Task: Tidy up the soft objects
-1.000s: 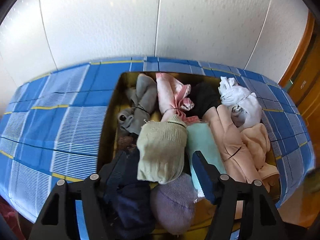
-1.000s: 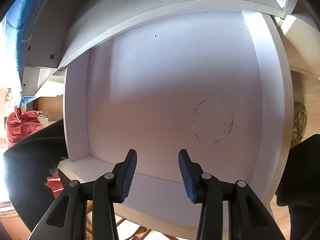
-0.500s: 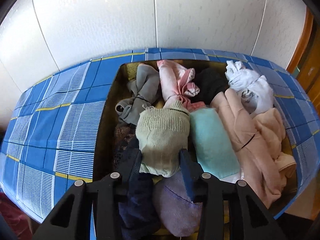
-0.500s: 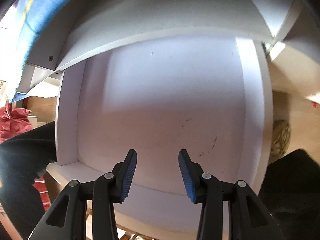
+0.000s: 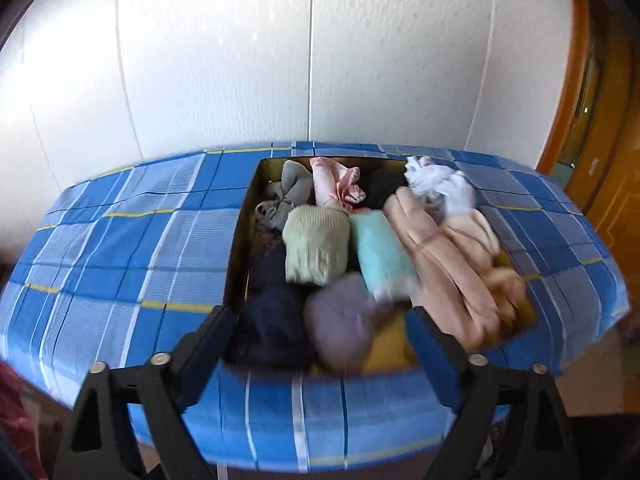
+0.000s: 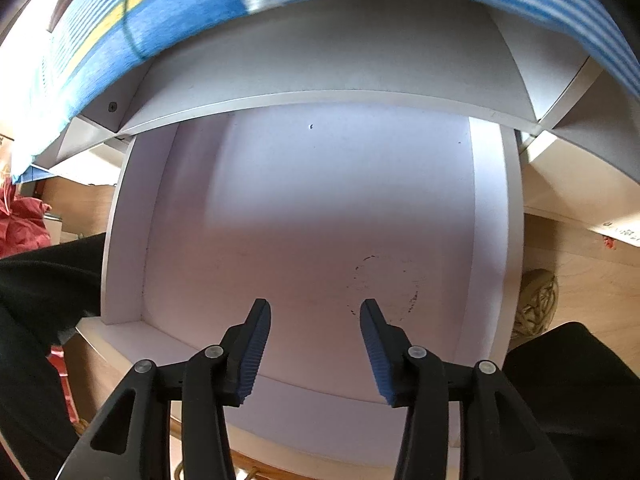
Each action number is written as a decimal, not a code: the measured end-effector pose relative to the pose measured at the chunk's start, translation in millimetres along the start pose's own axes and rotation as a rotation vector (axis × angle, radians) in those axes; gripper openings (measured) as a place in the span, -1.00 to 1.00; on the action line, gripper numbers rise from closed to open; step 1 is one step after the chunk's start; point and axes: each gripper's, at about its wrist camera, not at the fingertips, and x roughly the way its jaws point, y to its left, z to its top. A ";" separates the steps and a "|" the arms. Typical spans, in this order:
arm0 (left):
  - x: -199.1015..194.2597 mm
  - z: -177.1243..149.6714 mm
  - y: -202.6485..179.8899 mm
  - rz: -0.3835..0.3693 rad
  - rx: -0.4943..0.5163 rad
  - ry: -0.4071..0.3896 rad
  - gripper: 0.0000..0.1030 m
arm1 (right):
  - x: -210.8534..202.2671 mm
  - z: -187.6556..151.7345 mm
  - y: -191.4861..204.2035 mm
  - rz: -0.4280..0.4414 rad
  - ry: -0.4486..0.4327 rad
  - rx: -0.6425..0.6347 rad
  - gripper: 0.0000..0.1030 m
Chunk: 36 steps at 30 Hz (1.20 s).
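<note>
A white wall stands behind a surface with a blue checked cloth [image 5: 120, 248]. A box [image 5: 240, 240] set in it is full of rolled socks and soft clothes; a pale green sock [image 5: 316, 240] lies in the middle. The left tongs [image 5: 320, 332] are opening wide, holding nothing. The right tongs [image 6: 316, 320] are opening over an empty white drawer [image 6: 304, 208].

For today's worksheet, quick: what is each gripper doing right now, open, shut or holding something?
Left gripper: fingers opening wide, holding nothing, above the box of rolled clothes.
Right gripper: fingers opening, nothing between them, over the white drawer.
</note>
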 end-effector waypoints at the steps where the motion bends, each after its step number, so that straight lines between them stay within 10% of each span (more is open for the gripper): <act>1: -10.0 -10.8 0.0 -0.008 -0.004 -0.007 0.88 | -1.5 -1.3 0.8 -0.005 -0.003 -0.004 -0.02; 7: -39.9 -72.4 4.7 -0.031 -0.081 0.047 0.98 | -20.0 -10.8 6.6 -0.040 -0.054 -0.027 0.36; 15: -67.5 -133.0 6.2 -0.032 -0.183 0.112 0.99 | -67.5 -28.3 19.4 -0.085 -0.200 -0.040 0.37; 36: -173.2 -150.2 -2.6 0.150 -0.193 -0.003 0.99 | -253.9 -93.5 97.7 -0.190 -0.594 -0.085 0.43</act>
